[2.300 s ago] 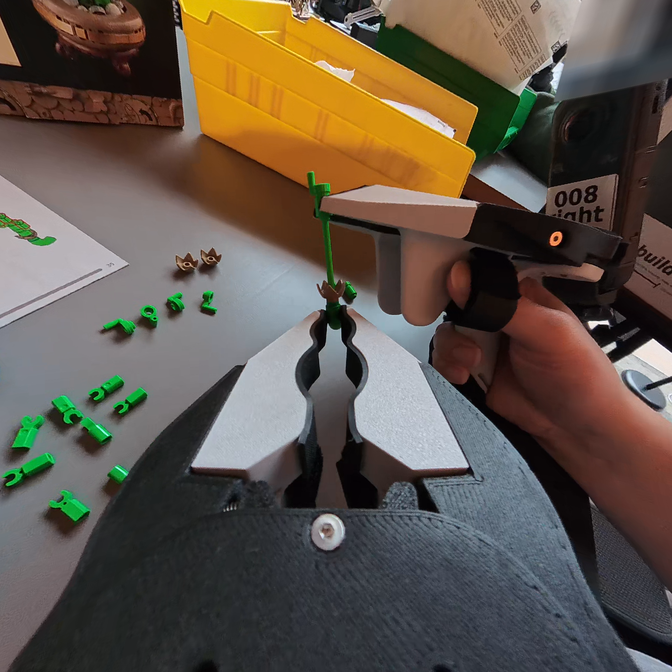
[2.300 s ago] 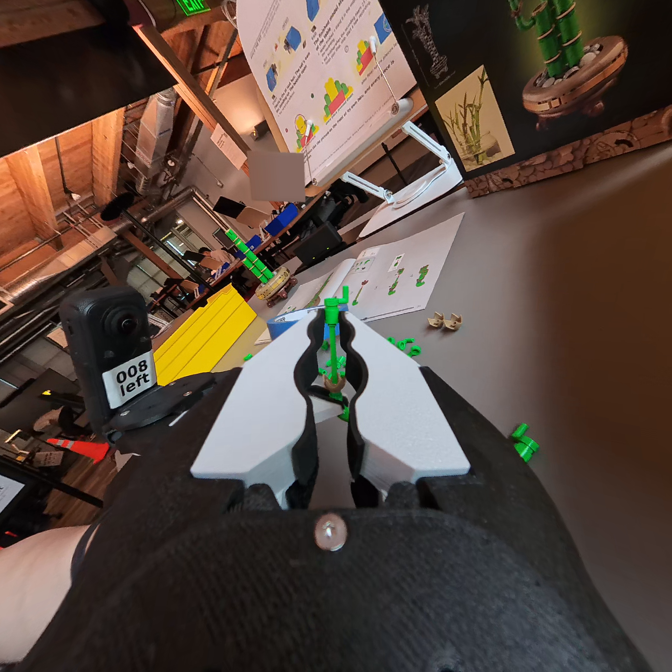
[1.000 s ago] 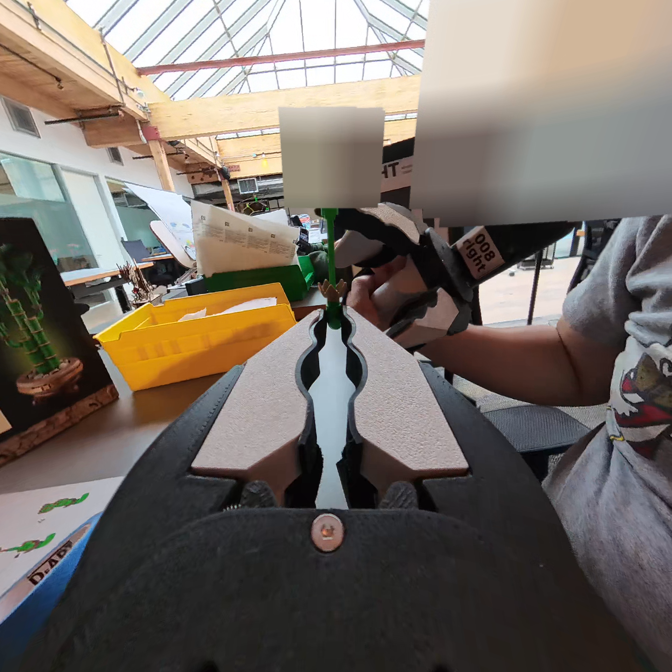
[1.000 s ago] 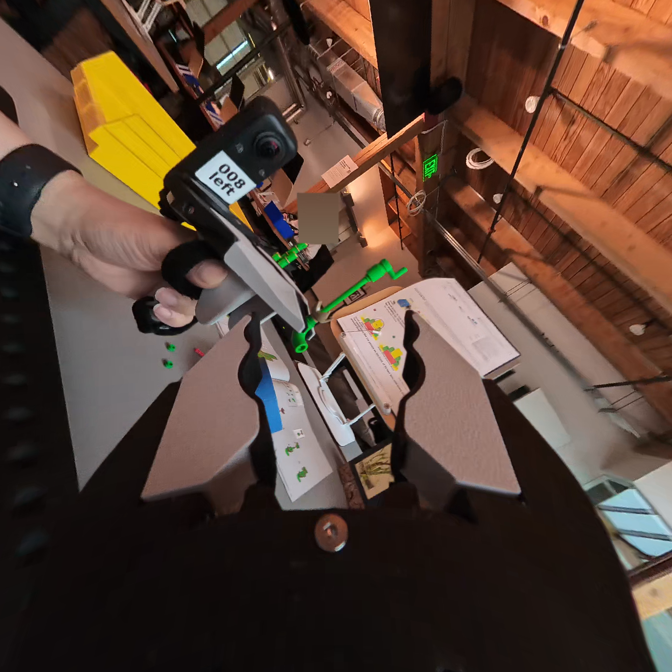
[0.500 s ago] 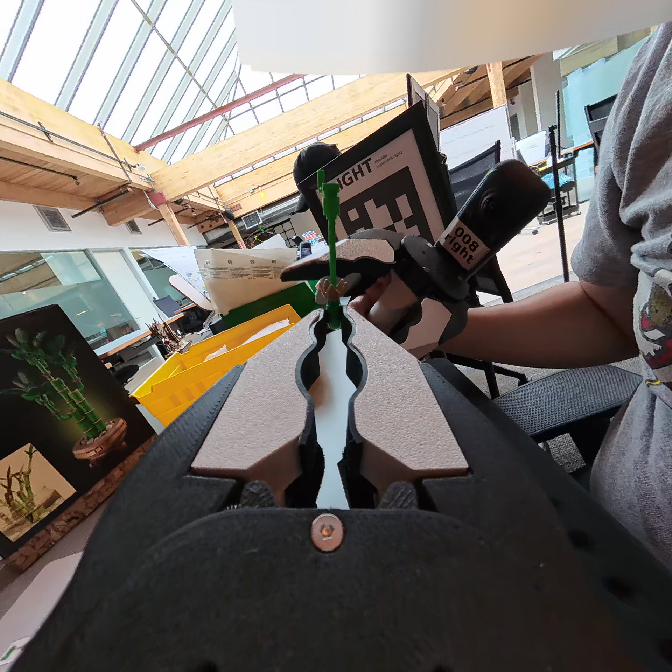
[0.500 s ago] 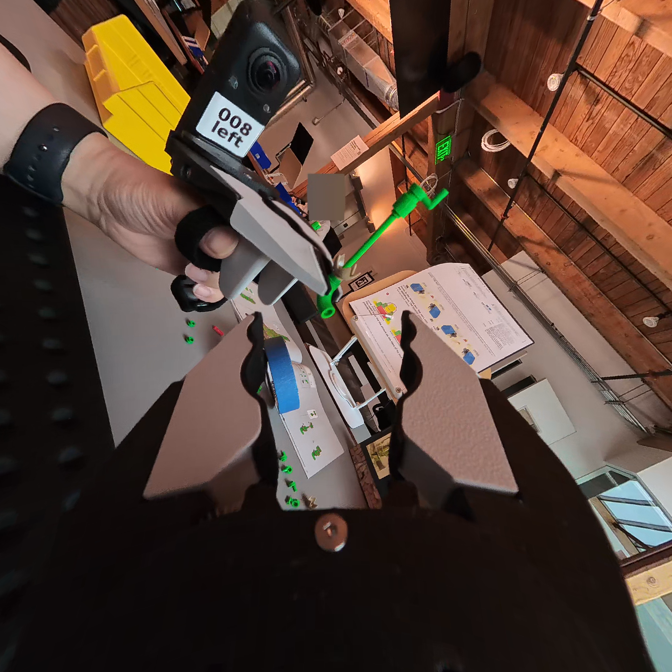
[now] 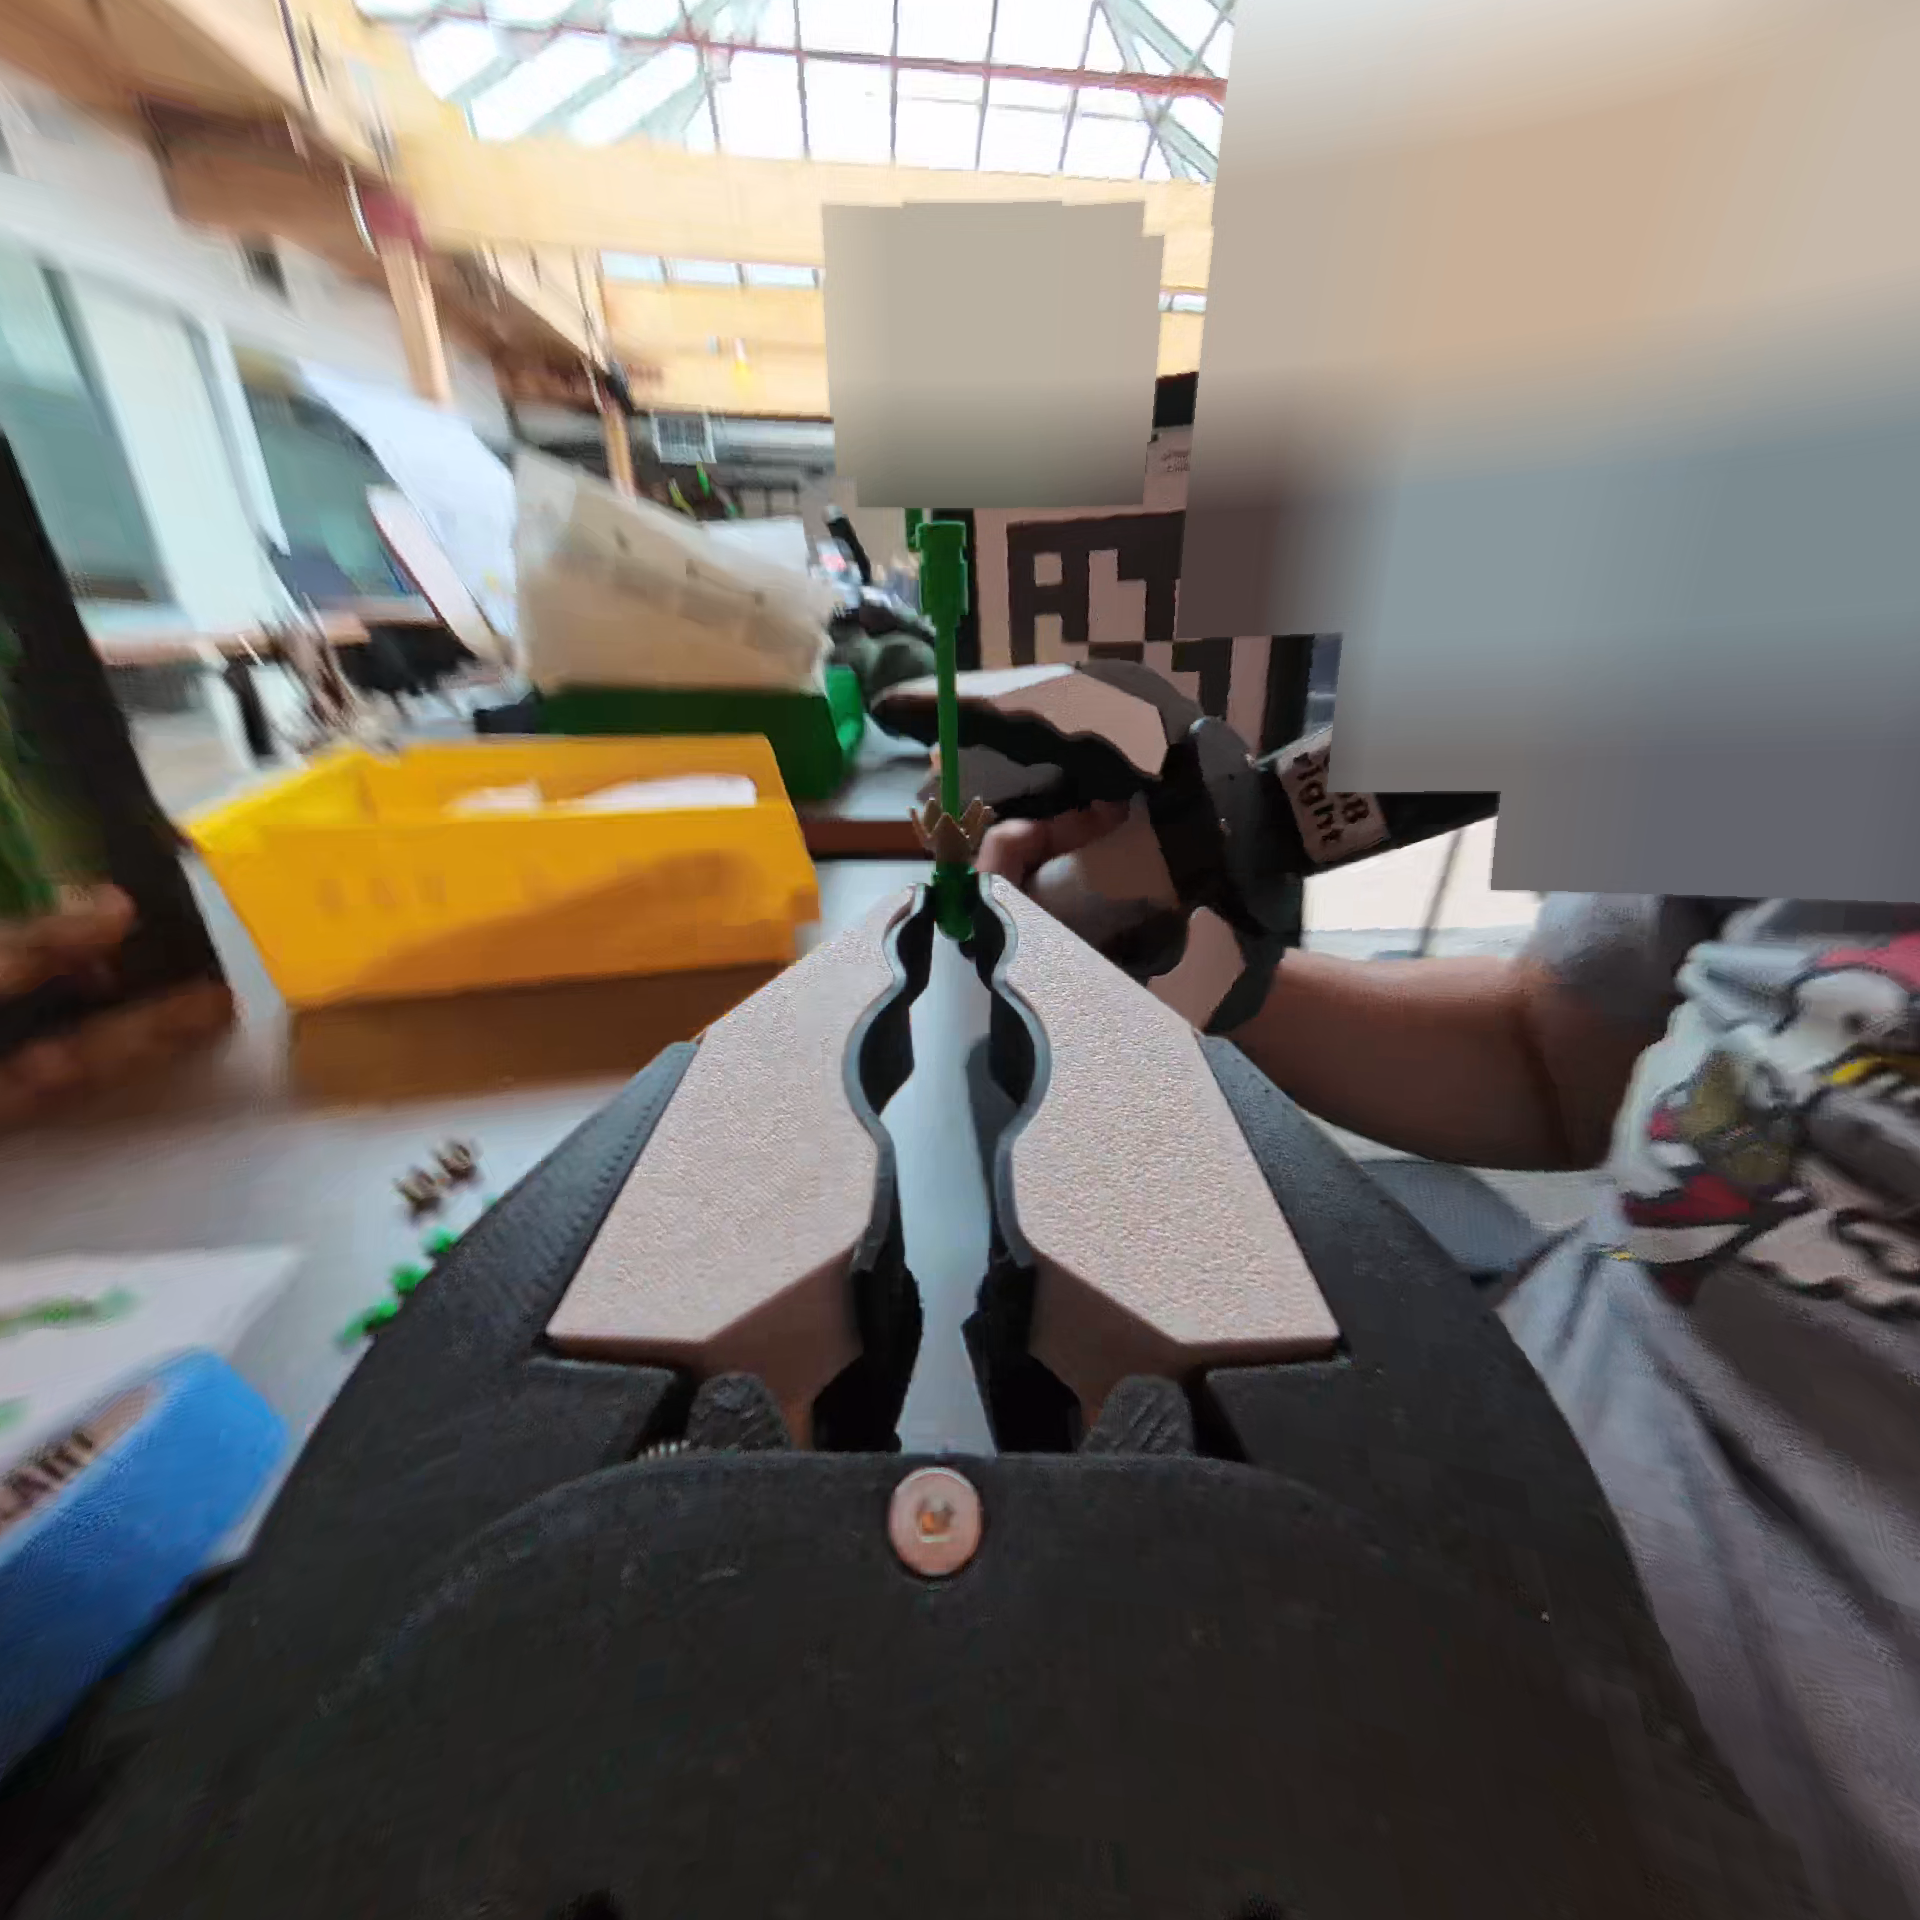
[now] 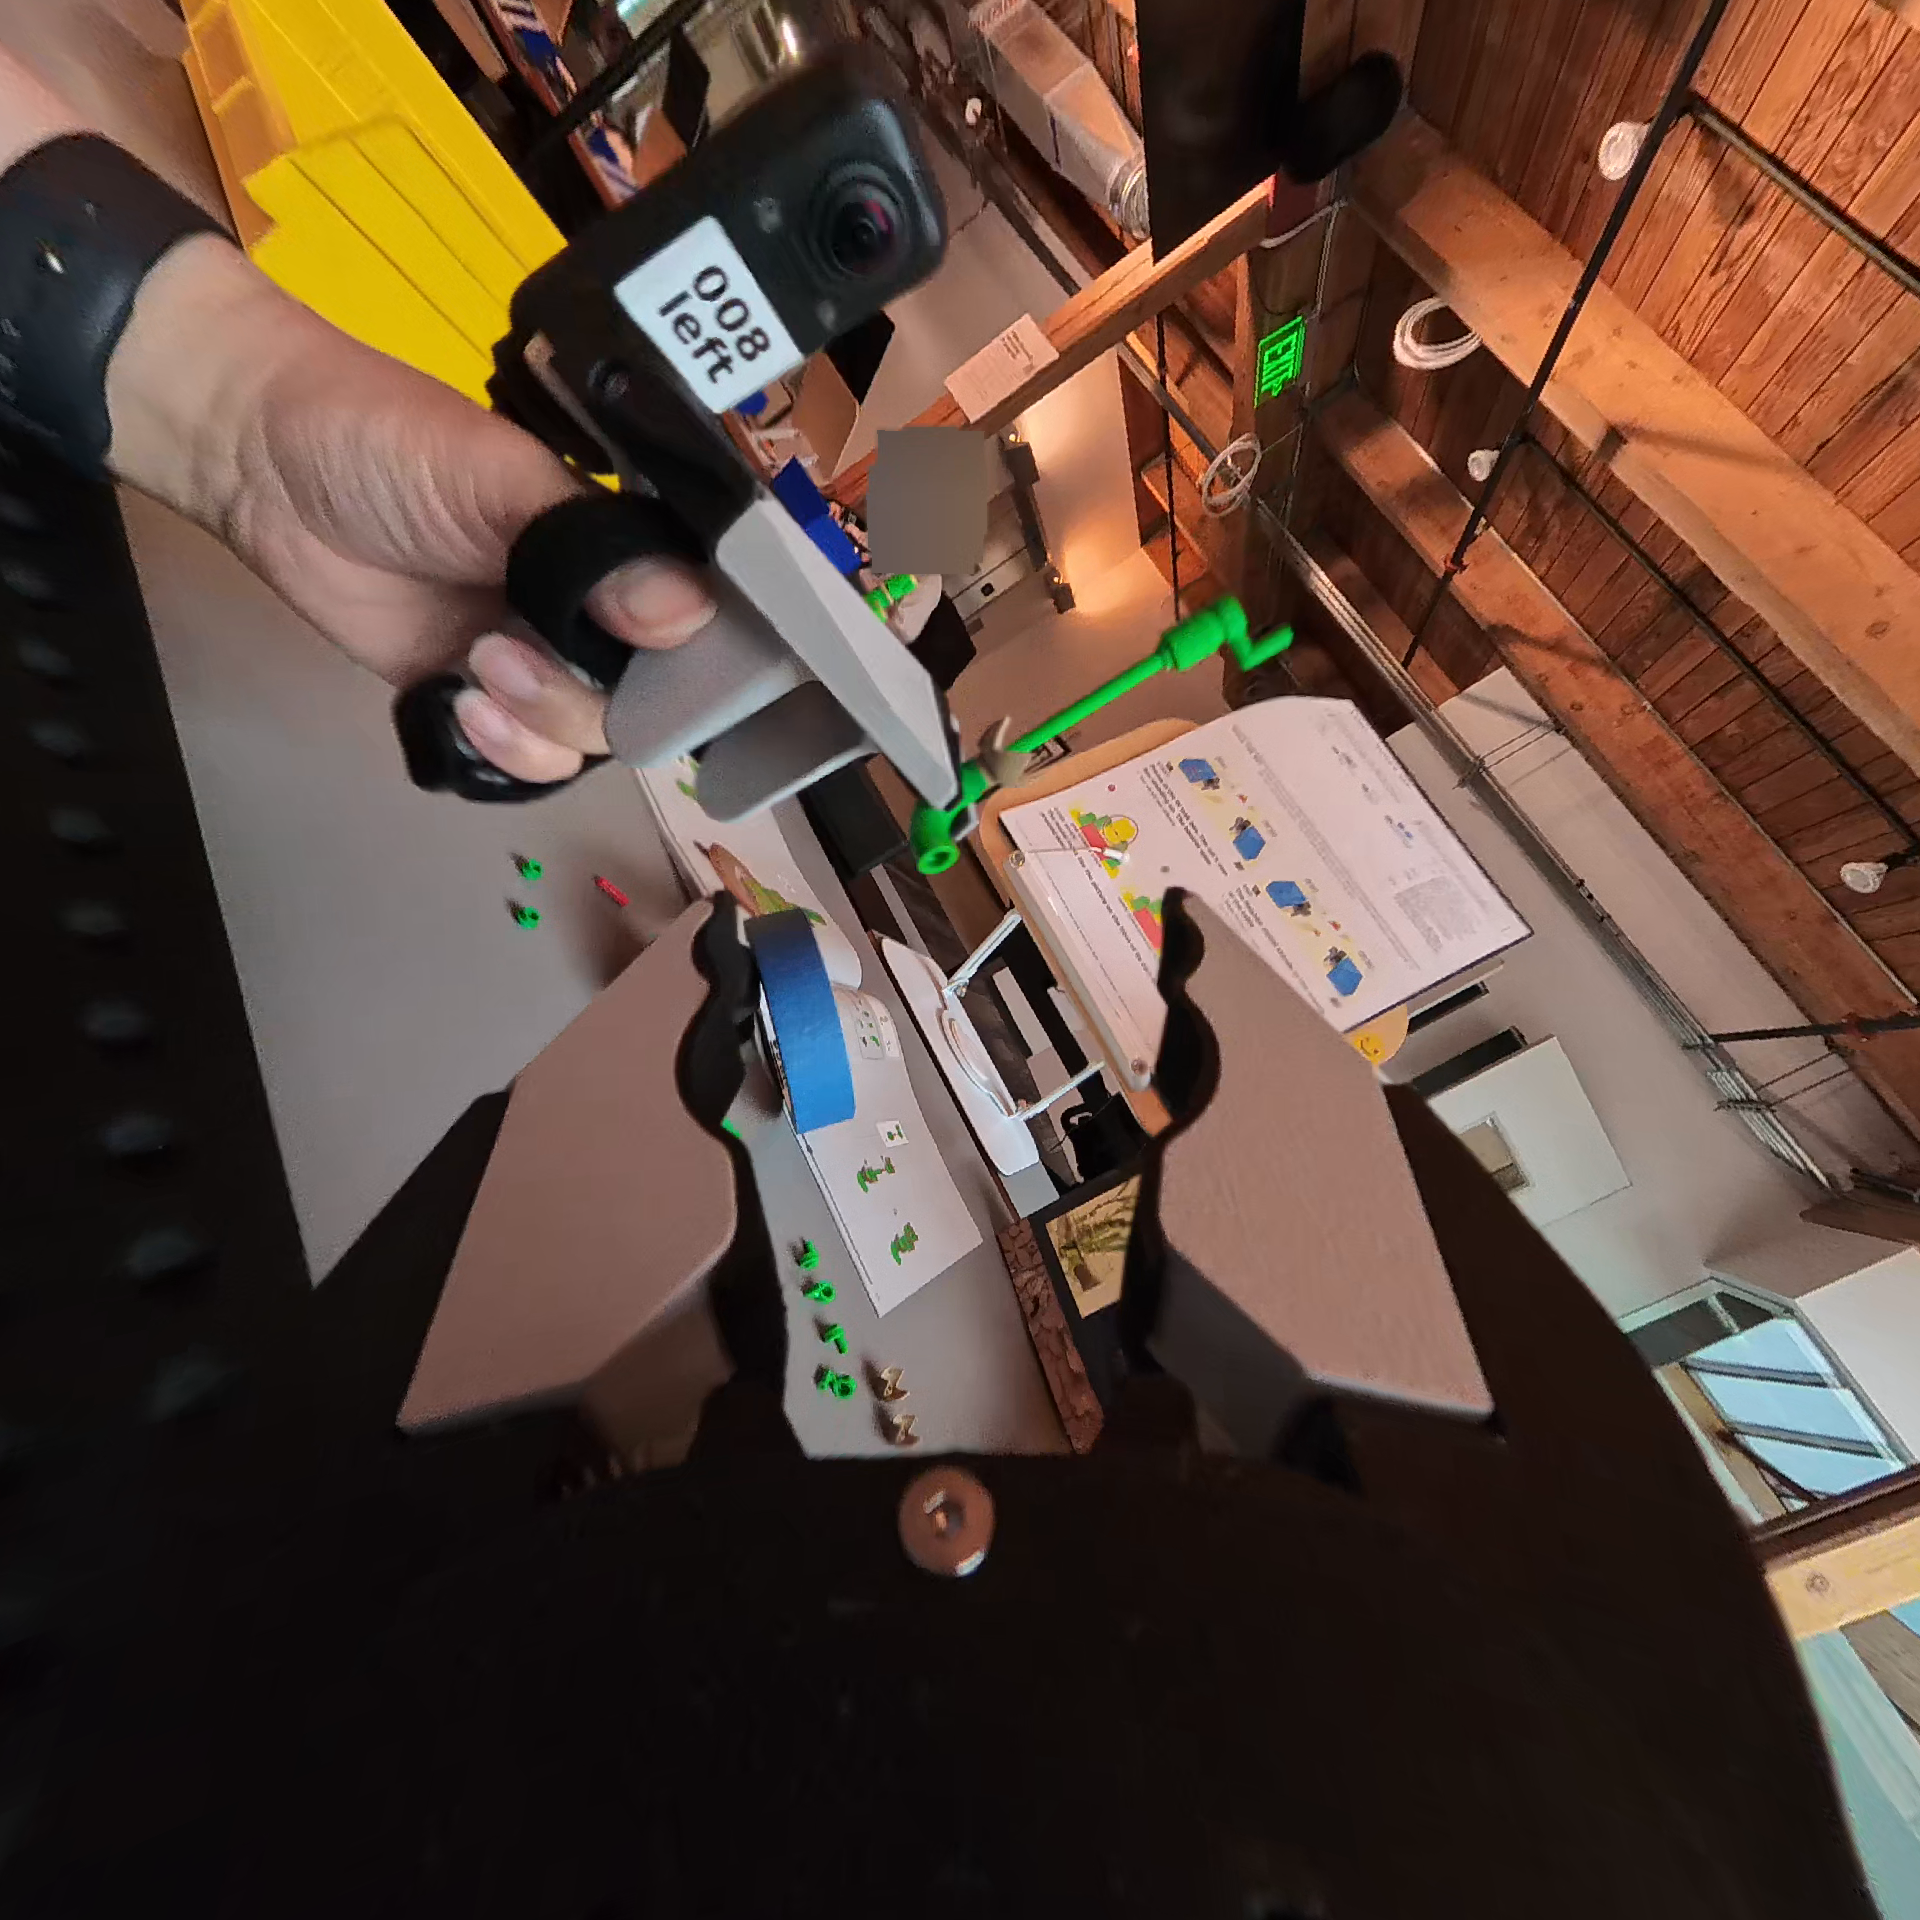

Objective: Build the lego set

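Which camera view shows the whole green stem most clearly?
The right wrist view: the green stem appears side-on and sharp, from its base at the left gripper to its top. The left wrist view shows it end-on from its holder, its top meeting a blurred patch.

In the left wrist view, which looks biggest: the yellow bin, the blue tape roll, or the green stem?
1. Yellow bin.
2. Blue tape roll; it lies nearer the camera and is cut off at the edge, so this is unsure.
3. Green stem.
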The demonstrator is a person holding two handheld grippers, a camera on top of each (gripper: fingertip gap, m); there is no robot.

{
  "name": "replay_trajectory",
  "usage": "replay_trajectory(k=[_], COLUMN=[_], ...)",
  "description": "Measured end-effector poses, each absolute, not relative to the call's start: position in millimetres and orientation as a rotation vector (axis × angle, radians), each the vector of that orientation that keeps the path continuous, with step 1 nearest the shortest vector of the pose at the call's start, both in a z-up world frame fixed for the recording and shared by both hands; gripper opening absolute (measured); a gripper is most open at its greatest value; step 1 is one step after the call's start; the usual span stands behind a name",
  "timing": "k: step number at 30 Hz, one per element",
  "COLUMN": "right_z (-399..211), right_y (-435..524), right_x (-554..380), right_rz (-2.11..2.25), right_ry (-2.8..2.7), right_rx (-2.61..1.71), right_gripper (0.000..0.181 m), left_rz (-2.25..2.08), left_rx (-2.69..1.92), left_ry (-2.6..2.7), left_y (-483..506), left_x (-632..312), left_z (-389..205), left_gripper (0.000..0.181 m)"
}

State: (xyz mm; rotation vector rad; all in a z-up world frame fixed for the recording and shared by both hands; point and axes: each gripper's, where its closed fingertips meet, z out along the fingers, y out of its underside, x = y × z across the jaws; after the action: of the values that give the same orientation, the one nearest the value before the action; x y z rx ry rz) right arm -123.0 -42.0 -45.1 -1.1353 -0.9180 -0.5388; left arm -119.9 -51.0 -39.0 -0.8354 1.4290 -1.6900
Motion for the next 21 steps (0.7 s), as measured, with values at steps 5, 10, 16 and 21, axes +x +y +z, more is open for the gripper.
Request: replay_trajectory(k=[5, 10, 16, 21], right_z=[-46.6, -64.0, -100.3, -108.2], right_y=[-12.9, 20.5, 47.6, 52.2], right_x=[-113.6, -125.2, -137.3, -134.6], right_rz=[-0.507, -0.459, -0.343, -0.323], right_ry=[-0.926, -1.035, -1.083, -1.058], right_rx=[-1.243, -1.356, -1.534, -1.574], right_gripper=[0.1, 0.098, 0.093, 0.078], left_rz=[-1.902, -1.85, -1.778, -1.777], left_rx=[-1.317, -1.625, -1.769, -1.826], left_ry=[1.405, 1.418, 1.403, 1.404], left_y=[-14.5, 7.4, 17.9, 17.8], left_x=[-115.6, -121.0, -122.2, -121.1], left_z=[-68.5, -104.0, -123.2, -130.9], left_gripper=[0.004, 0.005, 0.005, 0.006])
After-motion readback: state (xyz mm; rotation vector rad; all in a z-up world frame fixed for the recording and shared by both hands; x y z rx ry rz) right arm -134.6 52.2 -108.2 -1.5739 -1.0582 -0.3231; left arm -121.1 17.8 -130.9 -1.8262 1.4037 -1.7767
